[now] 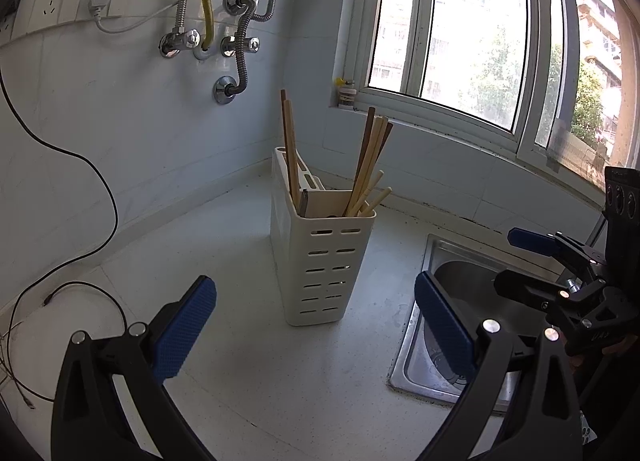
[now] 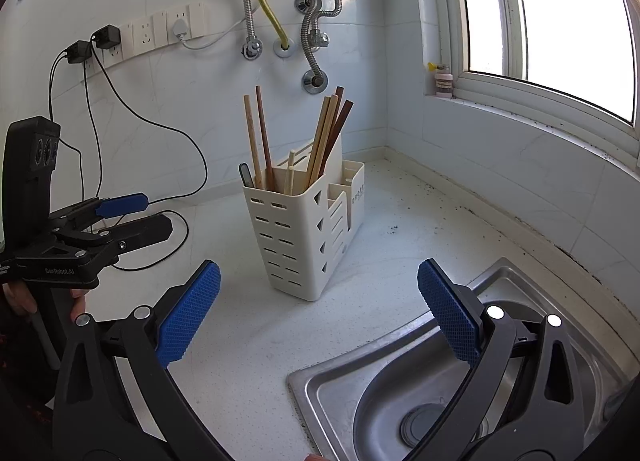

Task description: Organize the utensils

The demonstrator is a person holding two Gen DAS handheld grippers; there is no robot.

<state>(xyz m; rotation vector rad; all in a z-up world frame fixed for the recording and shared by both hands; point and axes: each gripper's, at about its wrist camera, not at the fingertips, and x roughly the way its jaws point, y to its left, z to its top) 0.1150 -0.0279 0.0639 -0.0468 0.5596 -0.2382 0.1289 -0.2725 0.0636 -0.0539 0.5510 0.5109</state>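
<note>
A cream slotted utensil holder (image 1: 320,261) (image 2: 296,237) stands upright on the white counter near the corner. Several wooden chopsticks (image 1: 370,157) (image 2: 326,133) lean in its front compartment, and two more (image 1: 290,149) (image 2: 256,137) stand apart. A dark grey handle (image 2: 247,175) pokes out beside them. My left gripper (image 1: 316,289) (image 2: 156,215) is open and empty, short of the holder on its left. My right gripper (image 2: 320,273) (image 1: 516,261) is open and empty over the sink edge, to the holder's right.
A steel sink (image 2: 360,365) (image 1: 416,345) is set into the counter at the right. Black cables (image 1: 92,221) (image 2: 188,229) trail over the counter's left side. Pipes and valves (image 1: 232,41), wall sockets (image 2: 160,31), and a small jar (image 2: 443,81) on the window sill lie behind.
</note>
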